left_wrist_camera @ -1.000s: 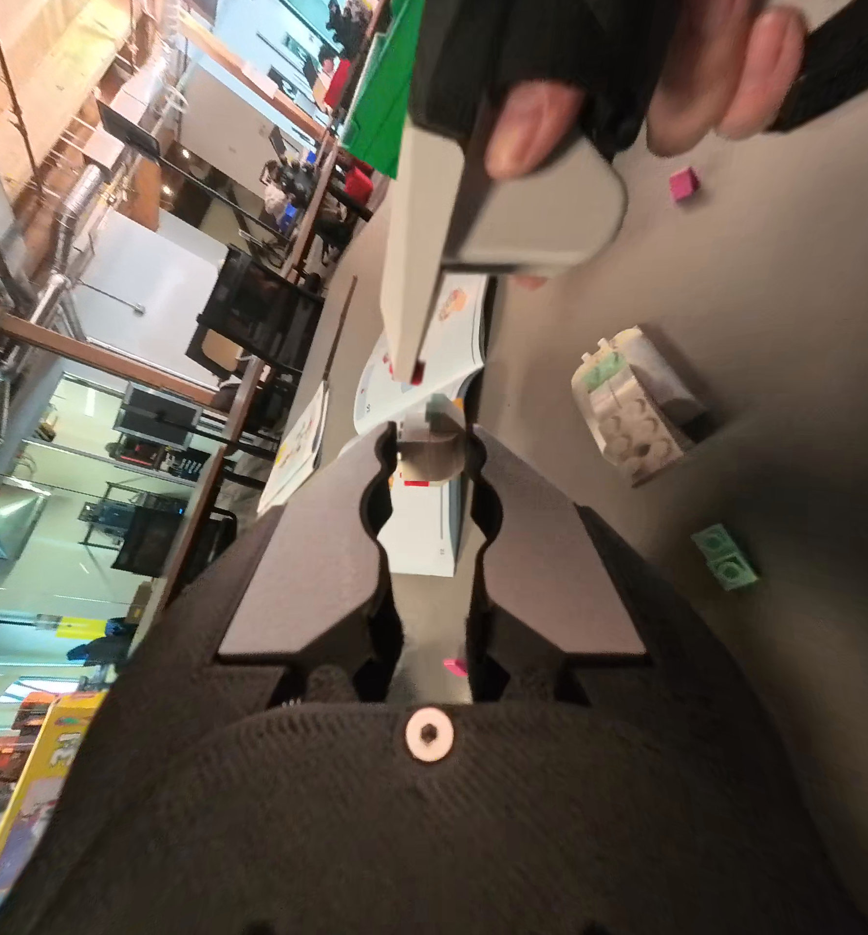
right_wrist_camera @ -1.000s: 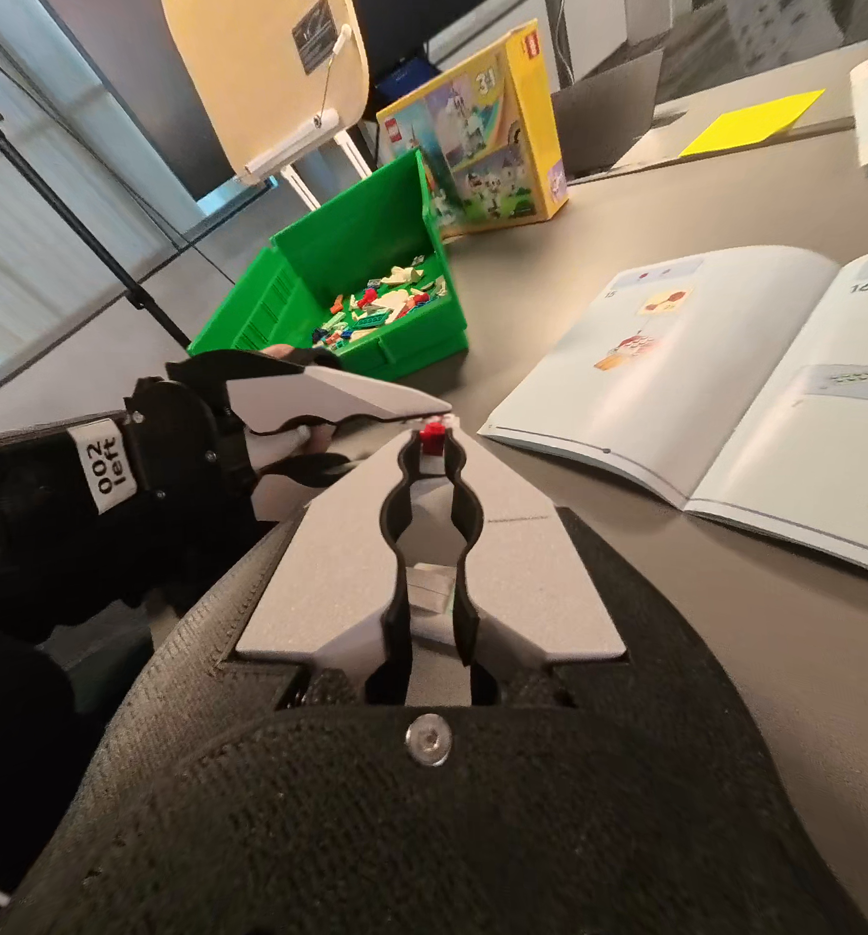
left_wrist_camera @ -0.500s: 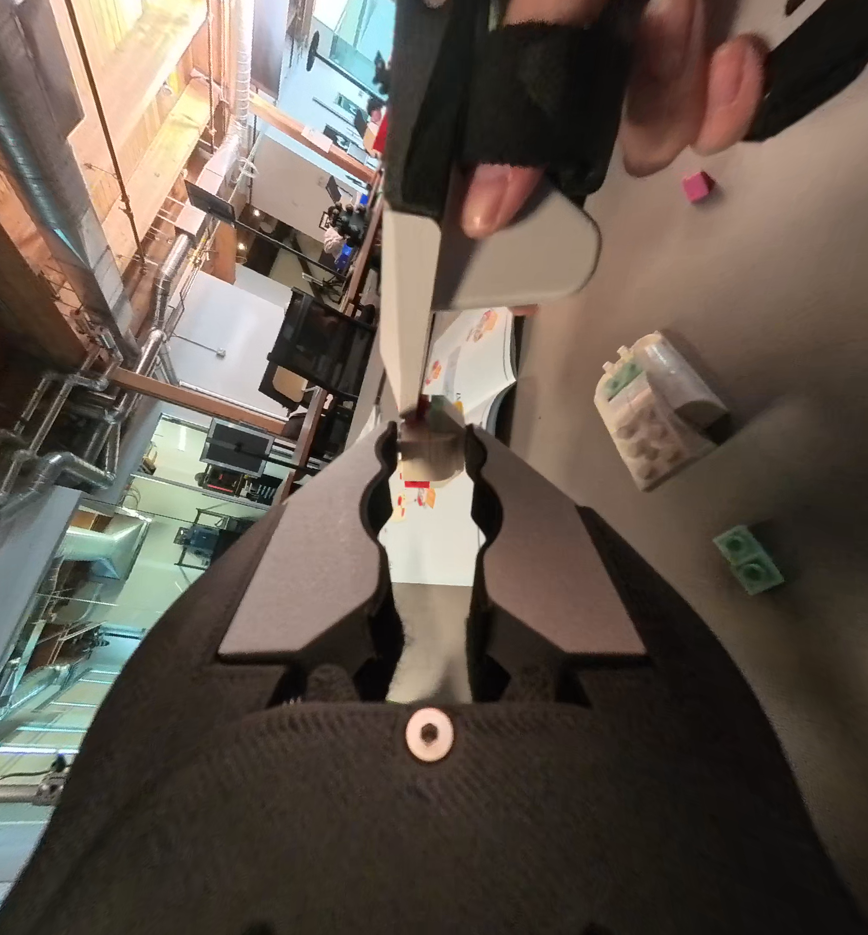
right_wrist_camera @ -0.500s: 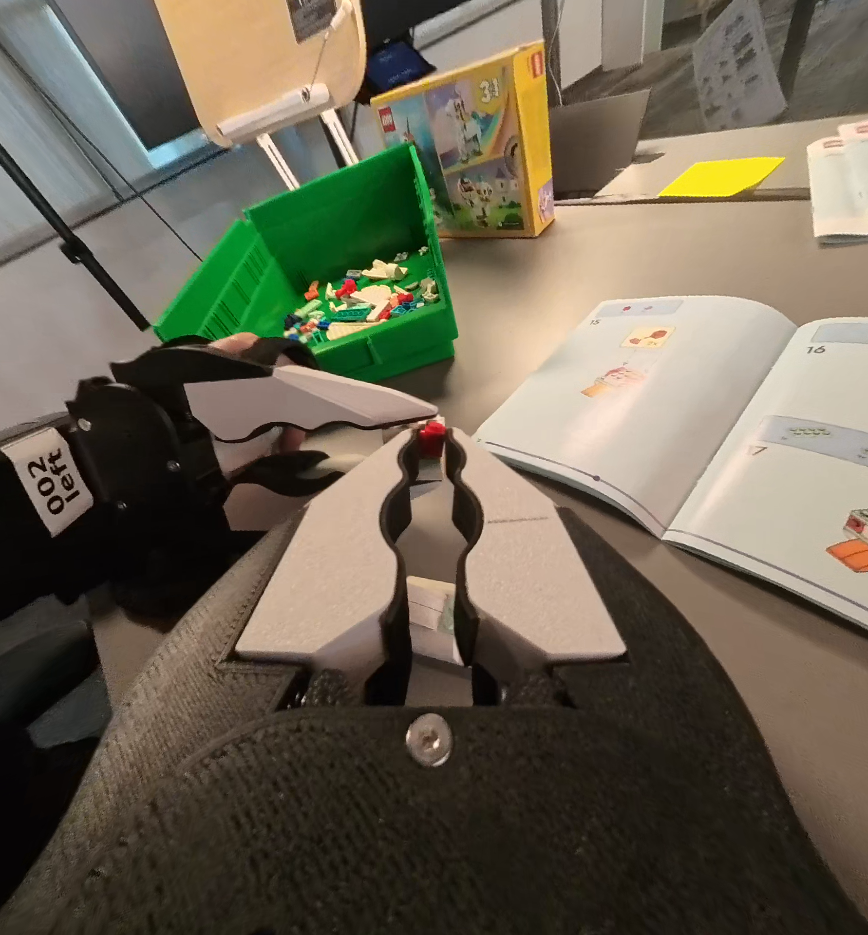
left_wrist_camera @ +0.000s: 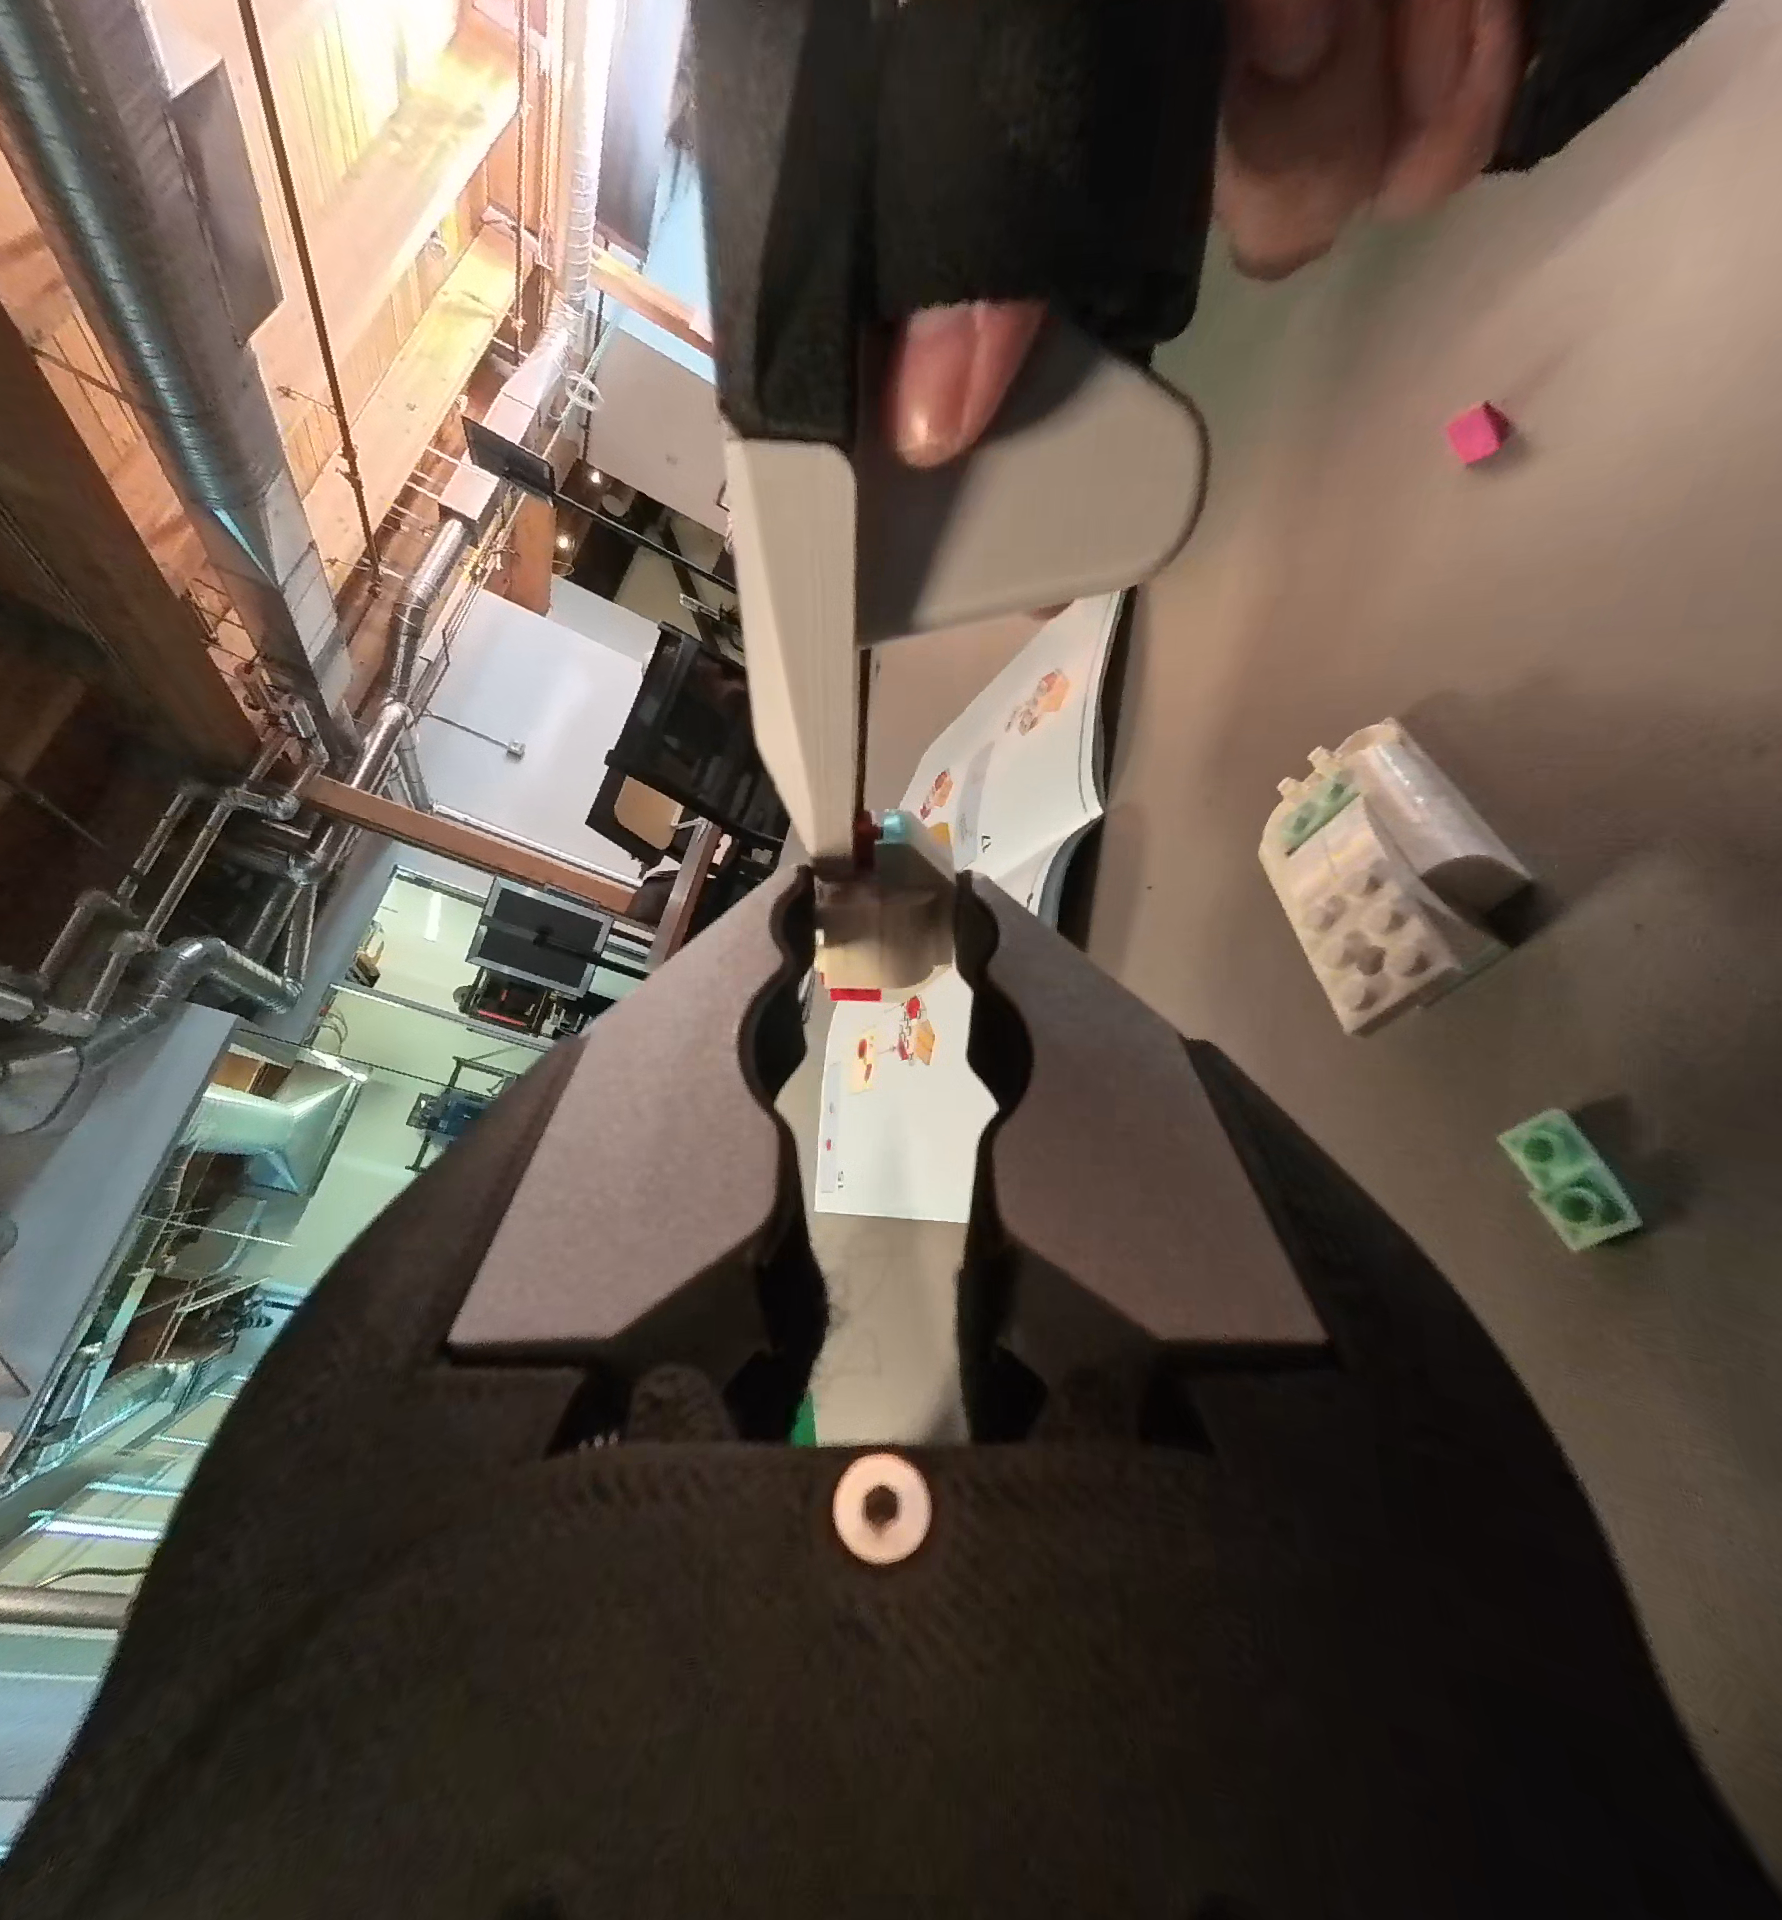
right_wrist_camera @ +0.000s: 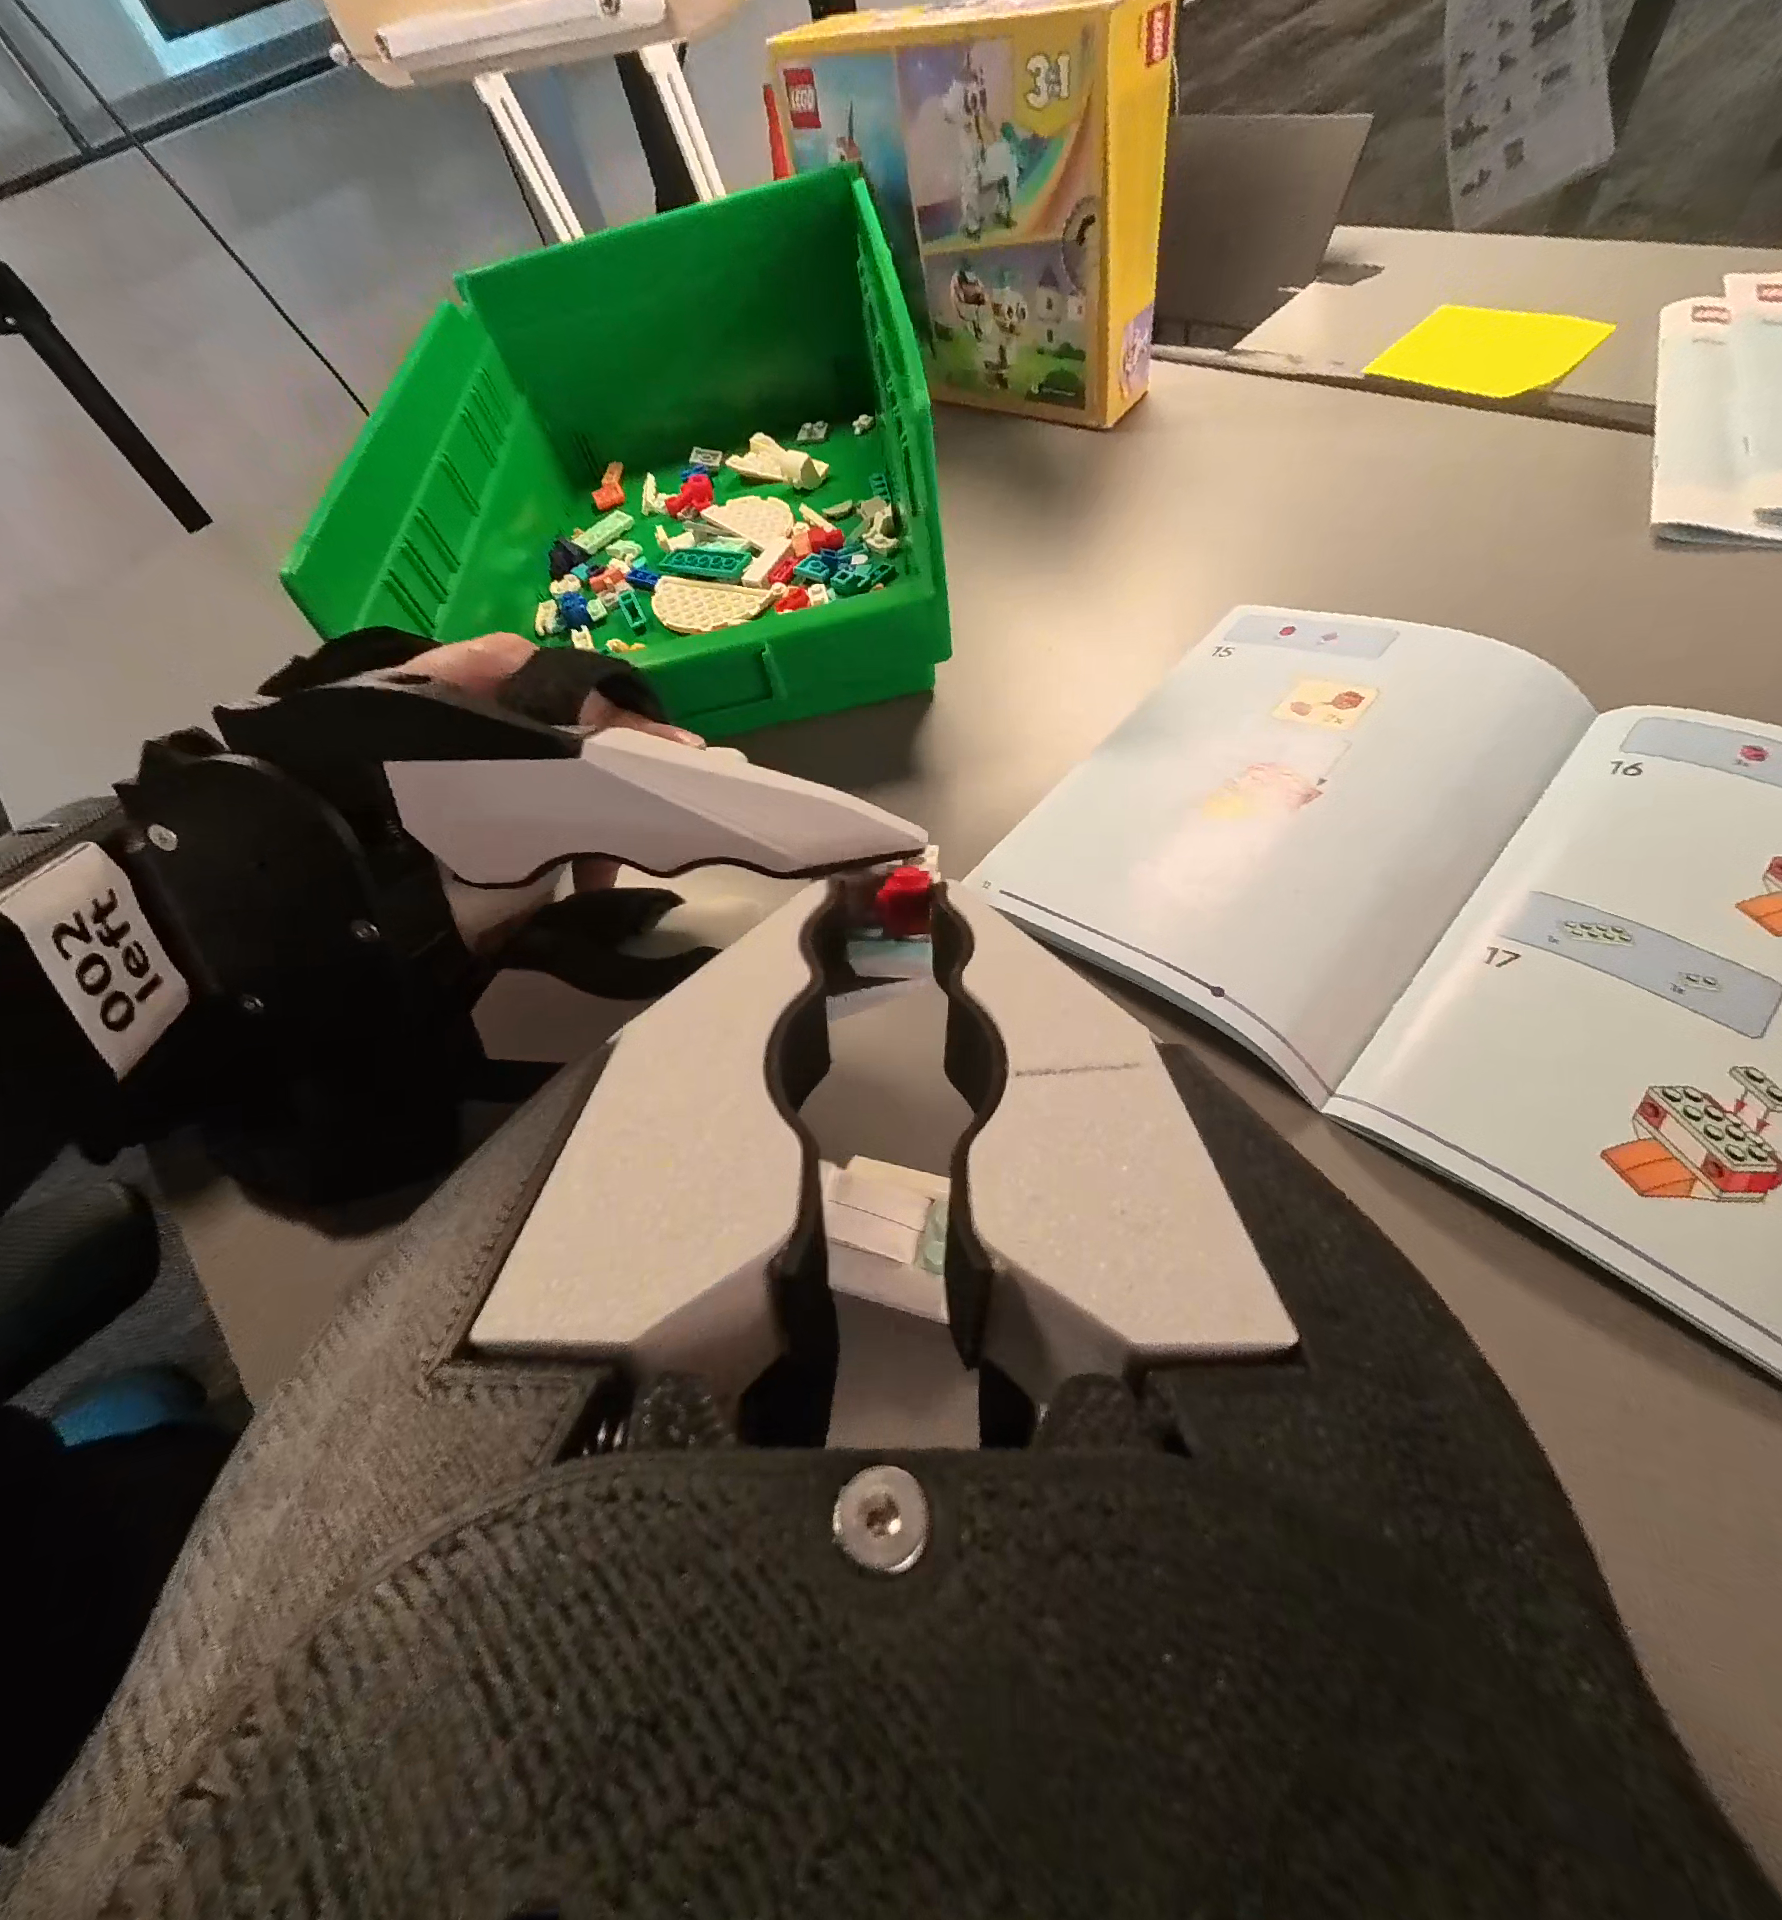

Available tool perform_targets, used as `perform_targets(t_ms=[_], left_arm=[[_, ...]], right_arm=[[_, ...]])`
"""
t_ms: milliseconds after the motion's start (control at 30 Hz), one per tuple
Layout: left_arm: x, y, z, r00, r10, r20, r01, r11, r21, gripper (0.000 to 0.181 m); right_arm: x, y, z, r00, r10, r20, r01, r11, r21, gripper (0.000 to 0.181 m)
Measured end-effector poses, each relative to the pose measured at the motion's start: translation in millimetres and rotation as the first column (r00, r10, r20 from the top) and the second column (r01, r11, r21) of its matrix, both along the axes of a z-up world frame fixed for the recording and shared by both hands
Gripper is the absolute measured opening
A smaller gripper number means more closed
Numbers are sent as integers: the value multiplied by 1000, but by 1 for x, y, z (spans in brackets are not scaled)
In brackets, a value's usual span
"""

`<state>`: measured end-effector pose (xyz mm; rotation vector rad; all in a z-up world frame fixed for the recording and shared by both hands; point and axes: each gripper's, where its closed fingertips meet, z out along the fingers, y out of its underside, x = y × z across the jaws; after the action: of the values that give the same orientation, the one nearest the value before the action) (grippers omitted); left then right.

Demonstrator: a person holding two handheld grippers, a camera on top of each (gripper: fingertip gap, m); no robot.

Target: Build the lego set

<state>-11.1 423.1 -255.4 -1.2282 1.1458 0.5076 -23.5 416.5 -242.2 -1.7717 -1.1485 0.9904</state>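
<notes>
Two hand-held grippers met tip to tip above the desk (right_wrist_camera: 1126,582) midway through a lego build. The right gripper (right_wrist_camera: 885,904) pinched a small red piece (right_wrist_camera: 902,896) between its fingertips, while the left gripper (left_wrist_camera: 882,894) held a small pale sub-assembly (left_wrist_camera: 871,925) in its own tips, with the red piece touching its upper end. The step in hand appeared to be seating that red piece.

The build looked far from finished. A white part-built section (left_wrist_camera: 1386,883) lay on its side on the desk to the right in the left wrist view, with a loose pale green brick (left_wrist_camera: 1567,1179) near it and a pink brick (left_wrist_camera: 1477,431) farther off. Many parts remained unsorted in the green bin (right_wrist_camera: 845,665) toward the desk's far edge, beside the yellow set box (right_wrist_camera: 1012,208).

The open instruction booklet (right_wrist_camera: 1386,935) lay just beyond the right gripper's tips, and further booklets (right_wrist_camera: 1760,416) sat near the far right corner beside a yellow sheet (right_wrist_camera: 1484,351).
</notes>
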Motion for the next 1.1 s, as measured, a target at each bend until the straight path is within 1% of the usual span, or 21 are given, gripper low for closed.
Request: perform_targets(t_ms=[67,233,367,467,533,600,633,667,700,733,767,800,833,867,900,933,1100], left_arm=[[0,-1,1,1000,-3,2,3,1000,3,26],[1,-2,2,1000,-10,13,10,1000,3,26],[1,-3,4,1000,-12,17,12,1000,12,26],[1,-3,5,1000,-13,25,13,1000,15,26],[1,-3,6,999,-15,32,15,1000,13,26],[1,-3,6,999,-21,42,20,1000,4,26],[1,-4,6,999,-26,48,26,1000,-1,26],[1,-4,6,998,-32,54,33,999,-5,26],[2,-4,6,997,-39,60,40,999,-11,26],[3,-5,6,997,-48,64,49,999,-16,26],[5,-6,5,996,-60,67,61,998,-22,26],[6,-7,4,995,-70,69,72,997,-27,26],[7,-8,4,995,-77,69,80,996,-31,26],[8,-9,3,994,-86,66,88,995,-35,26],[9,-9,3,994,-92,64,95,995,-36,26],[10,-10,2,994,-95,61,98,994,-38,26],[11,-11,1,992,-109,62,112,993,-46,26]], right_arm=[[0,-1,1,1000,8,2,-8,1000,6,16],[1,-7,1,999,43,14,-43,999,16,26],[1,-10,-1,998,54,21,-54,998,17,29],[2,-12,-1,997,67,23,-67,997,28,40],[4,-13,2,995,95,25,-97,992,81,52],[7,-11,10,991,125,40,-131,966,222,59],[10,-11,13,987,145,74,-161,929,334,60],[12,-12,14,978,161,130,-204,862,464,60],[15,-13,13,963,168,212,-263,765,588,60],[17,-13,9,938,149,312,-331,644,689,61],[19,-12,5,906,110,410,-405,510,759,56],[20,-10,2,872,59,486,-471,375,798,50],[21,-9,-1,843,12,539,-522,263,811,45],[21,-8,-3,819,-17,573,-560,186,807,38],[20,-8,-5,805,-30,593,-584,144,799,35],[20,-8,-7,795,-32,606,-598,128,791,35],[18,-9,-8,777,-21,629,-624,101,775,34]])
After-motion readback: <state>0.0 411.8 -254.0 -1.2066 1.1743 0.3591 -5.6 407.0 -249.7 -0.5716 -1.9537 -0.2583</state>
